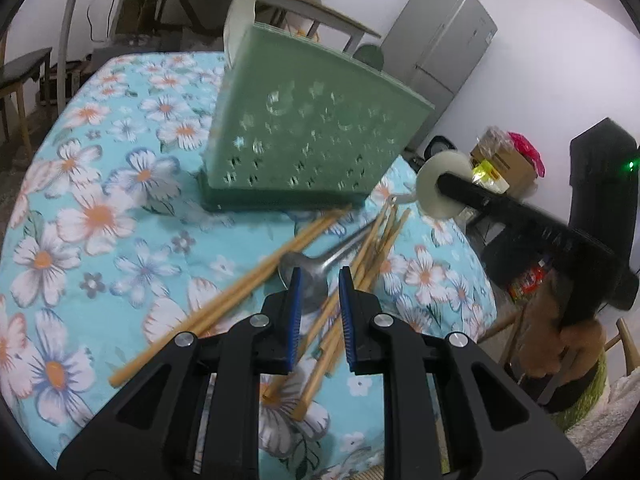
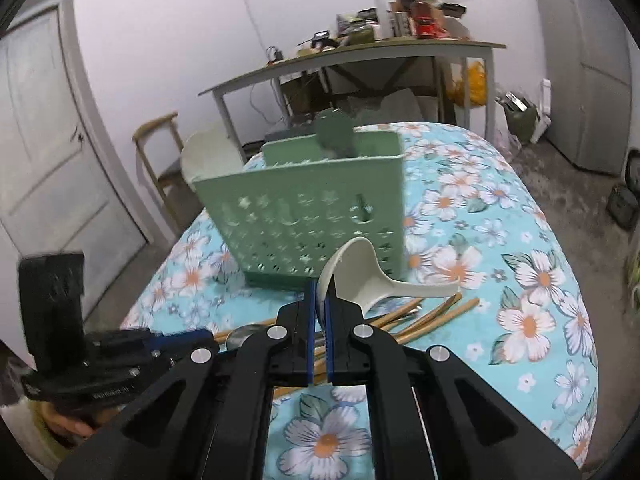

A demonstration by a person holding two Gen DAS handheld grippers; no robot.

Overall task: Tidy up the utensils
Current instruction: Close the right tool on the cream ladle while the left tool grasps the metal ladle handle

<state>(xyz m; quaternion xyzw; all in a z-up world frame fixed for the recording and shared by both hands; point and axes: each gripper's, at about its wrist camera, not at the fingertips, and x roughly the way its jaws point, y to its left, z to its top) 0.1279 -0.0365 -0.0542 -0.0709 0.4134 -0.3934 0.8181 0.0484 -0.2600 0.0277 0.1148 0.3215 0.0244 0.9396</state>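
Observation:
A perforated green utensil holder (image 1: 304, 128) (image 2: 312, 216) stands on the floral tablecloth (image 1: 100, 208), with a white spoon (image 1: 240, 20) and a green spoon (image 2: 334, 132) standing in it. Several wooden chopsticks (image 1: 256, 280) (image 2: 432, 316) and a metal spoon (image 1: 320, 264) lie in a heap in front of it. My left gripper (image 1: 321, 280) hovers just over the metal spoon's bowl, its blue pads apart with nothing pinched between them. My right gripper (image 2: 319, 292) (image 1: 444, 182) is shut on the bowl rim of a cream plastic spoon (image 2: 360, 272) (image 1: 440, 188), lifted above the heap.
A grey side table (image 2: 360, 56) loaded with bottles stands behind. A fridge (image 1: 440, 48) is at the far right, a door (image 2: 48, 160) and a wooden chair (image 2: 160, 152) on the other side. The cloth-covered table drops off at its right edge (image 1: 480, 280).

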